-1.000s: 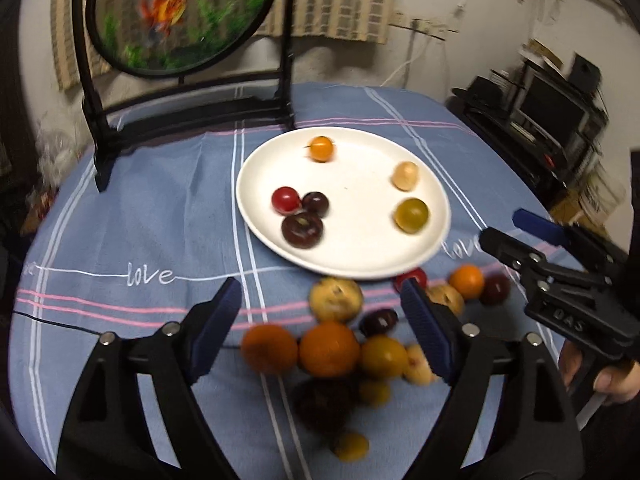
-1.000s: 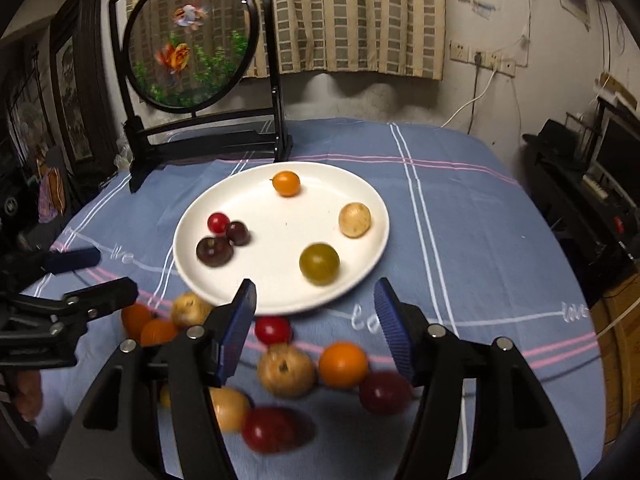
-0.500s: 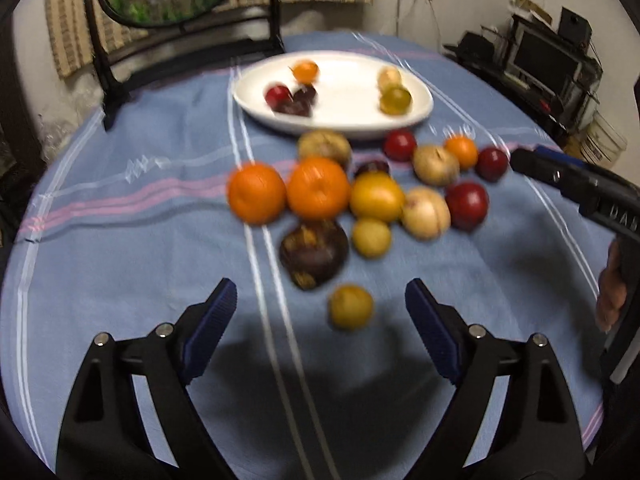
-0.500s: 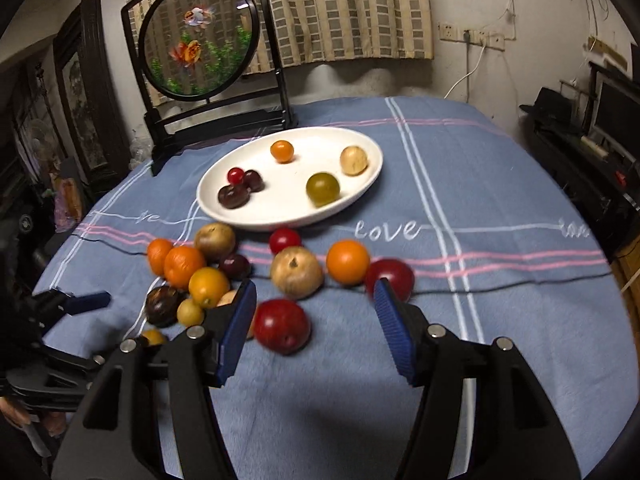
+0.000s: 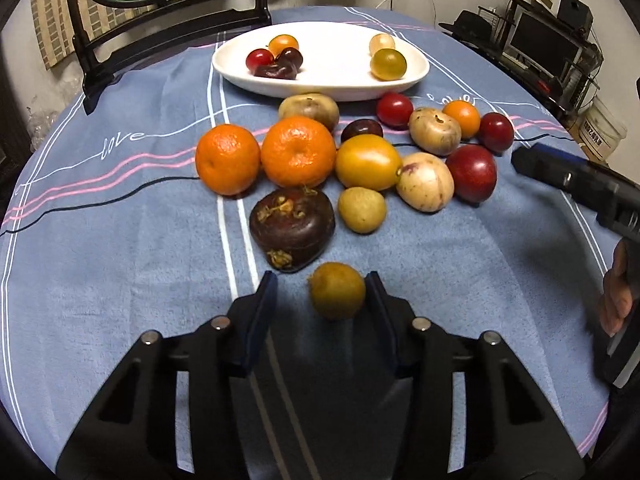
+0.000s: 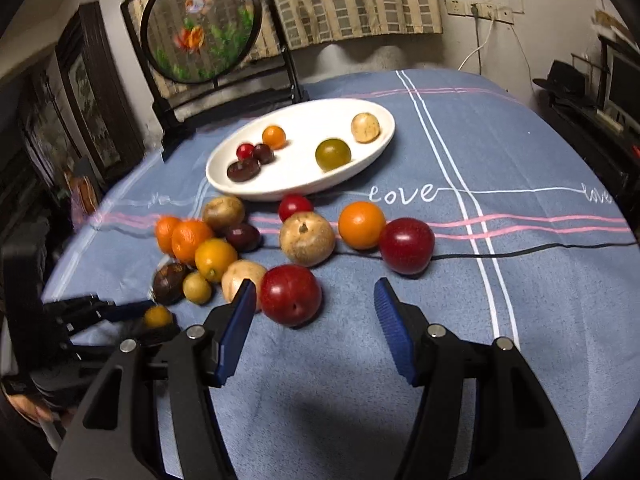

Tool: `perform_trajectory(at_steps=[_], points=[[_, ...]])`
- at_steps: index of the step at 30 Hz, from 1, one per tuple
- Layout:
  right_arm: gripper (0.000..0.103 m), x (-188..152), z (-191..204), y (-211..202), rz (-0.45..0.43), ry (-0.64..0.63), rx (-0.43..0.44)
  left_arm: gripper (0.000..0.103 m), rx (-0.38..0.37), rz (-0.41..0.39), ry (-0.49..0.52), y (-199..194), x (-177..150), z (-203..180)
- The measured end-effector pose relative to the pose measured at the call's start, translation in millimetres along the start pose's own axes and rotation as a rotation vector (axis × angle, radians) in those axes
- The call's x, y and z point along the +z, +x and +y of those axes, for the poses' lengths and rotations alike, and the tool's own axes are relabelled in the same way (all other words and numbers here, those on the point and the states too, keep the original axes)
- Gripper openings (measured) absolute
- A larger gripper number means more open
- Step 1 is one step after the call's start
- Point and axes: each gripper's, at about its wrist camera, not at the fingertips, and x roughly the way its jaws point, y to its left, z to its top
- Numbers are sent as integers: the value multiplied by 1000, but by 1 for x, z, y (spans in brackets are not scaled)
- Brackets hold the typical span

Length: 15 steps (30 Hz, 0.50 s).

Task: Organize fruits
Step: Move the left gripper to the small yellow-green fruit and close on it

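Note:
A small yellow-brown fruit lies on the blue cloth between the fingers of my left gripper. Its jaws are closing: the right pad is at the fruit, the left pad still stands off it. The same fruit shows in the right wrist view by the left gripper. My right gripper is open, low over the cloth, with a dark red plum just ahead of its left finger. A white plate at the back holds several small fruits. Oranges, a mangosteen and other fruits lie loose before it.
A round framed screen on a black stand stands behind the plate. A black cable runs across the cloth. A person's hand holds the right gripper at the right. Shelves and monitors fill the room's right side.
My left gripper came down toward the near fruits and its jaws narrowed around the small yellow-brown fruit. The right gripper dropped toward the red plum, jaws unchanged.

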Motion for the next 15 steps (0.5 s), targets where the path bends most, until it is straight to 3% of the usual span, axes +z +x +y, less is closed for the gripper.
perform_trajectory(at_steps=[9, 15], points=[[61, -13, 27, 28, 148, -182, -115, 43, -64, -10, -44, -1, 0, 13], [61, 0, 34, 47, 195, -269, -170, 43, -79, -15, -49, -2, 0, 15]])
